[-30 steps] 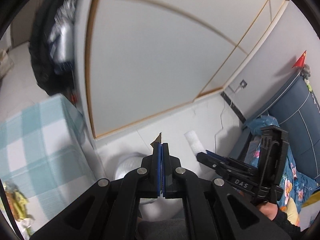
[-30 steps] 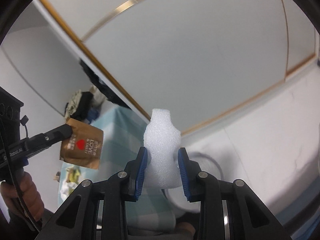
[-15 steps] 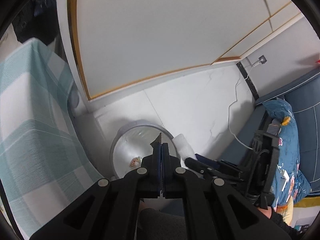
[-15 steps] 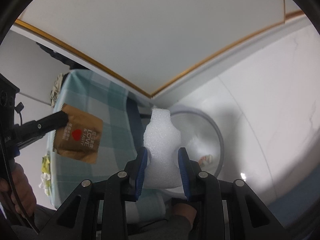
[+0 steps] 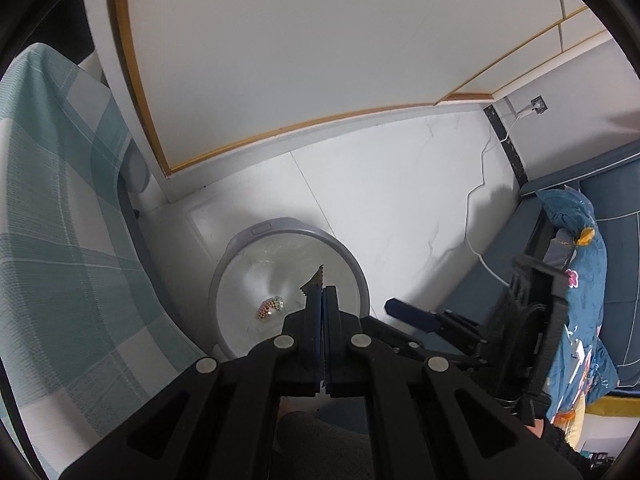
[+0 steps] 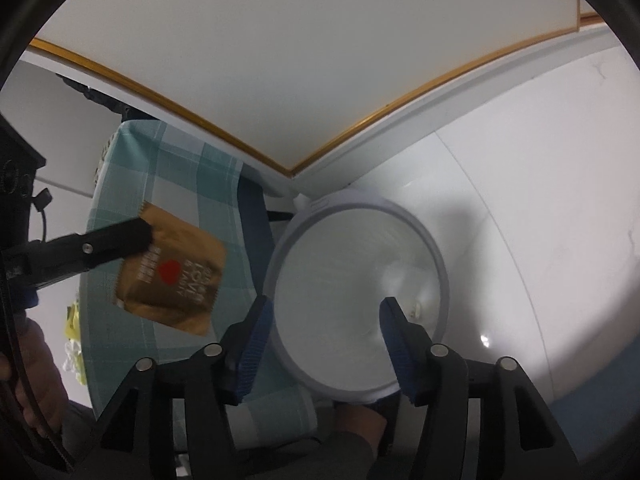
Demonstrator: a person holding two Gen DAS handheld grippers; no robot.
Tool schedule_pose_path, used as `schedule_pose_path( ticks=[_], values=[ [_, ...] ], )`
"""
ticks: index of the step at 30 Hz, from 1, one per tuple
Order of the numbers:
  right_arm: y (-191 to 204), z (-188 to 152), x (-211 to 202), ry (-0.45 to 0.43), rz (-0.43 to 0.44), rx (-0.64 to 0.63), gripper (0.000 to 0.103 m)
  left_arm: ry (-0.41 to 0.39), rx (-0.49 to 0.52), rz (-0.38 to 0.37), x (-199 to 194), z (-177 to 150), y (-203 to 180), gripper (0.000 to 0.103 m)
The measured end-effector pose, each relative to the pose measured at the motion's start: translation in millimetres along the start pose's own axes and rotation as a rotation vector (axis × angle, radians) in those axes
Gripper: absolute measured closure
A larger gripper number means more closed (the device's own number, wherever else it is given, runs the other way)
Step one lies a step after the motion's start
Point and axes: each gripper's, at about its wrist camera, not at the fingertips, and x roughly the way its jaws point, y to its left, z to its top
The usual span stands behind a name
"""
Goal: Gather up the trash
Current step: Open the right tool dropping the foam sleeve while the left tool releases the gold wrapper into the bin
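**Foam gone from the right gripper, wrapper still pinched in the left**

Gone from the right gripper (image 6: 326, 312) is the white foam chunk it clamped half a second ago; its blue-padded fingers (image 6: 256, 344) now stand wide apart with nothing between them, framing the mouth of the round grey waste bin (image 6: 438, 264) directly below; the foam itself cannot be made out in the blurred, pale interior of the bin, where only a small light scrap shows near the right wall.

Both wrist views have tilted further downward, so the bin sits larger and more central than before; the left gripper (image 5: 322, 294) stays pressed together on the brown snack wrapper (image 6: 170, 276), which bears a red heart and pale lettering; in the left wrist view only the wrapper's serrated tip (image 5: 316, 278) pokes above the closed fingers, over the bin (image 5: 360, 276); in the right wrist view the wrapper hangs to the left of the bin rim, in front of the teal checked tablecloth (image 6: 180, 168).

Inside the clear liner of the bin lies a small red-and-white crumpled wrapper (image 5: 269, 307); the bin stands on a white tiled floor (image 5: 400, 184), just beside the cloth-covered table; a white cable (image 5: 476, 192) runs across the floor toward a blue floral bedspread (image 5: 580, 280) on the right.
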Motion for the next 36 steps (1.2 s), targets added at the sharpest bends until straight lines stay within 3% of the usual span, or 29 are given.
schedule_pose_path(
  ticks=[7, 14, 23, 36],
  values=[
    [-16, -5, -19, -0.055, -0.064, 0.037, 0.027, 0.037, 0.005, -0.013, 8, 0, -3, 0.103],
    [-25, -7, -31, -0.098, -0.098, 0.069, 0.017, 0.061, 0.008, -0.007, 16, -1, -7, 0.103],
    [-27, -7, -43, -0.138, -0.095, 0.082, 0.014, 0.141, -0.028, 0.012, 30, -3, -3, 0.103],
    [-22, -8, -48, -0.152, -0.087, 0.081, 0.013, 0.135, -0.047, 0.066, 22, -10, 0, 0.103]
  ],
)
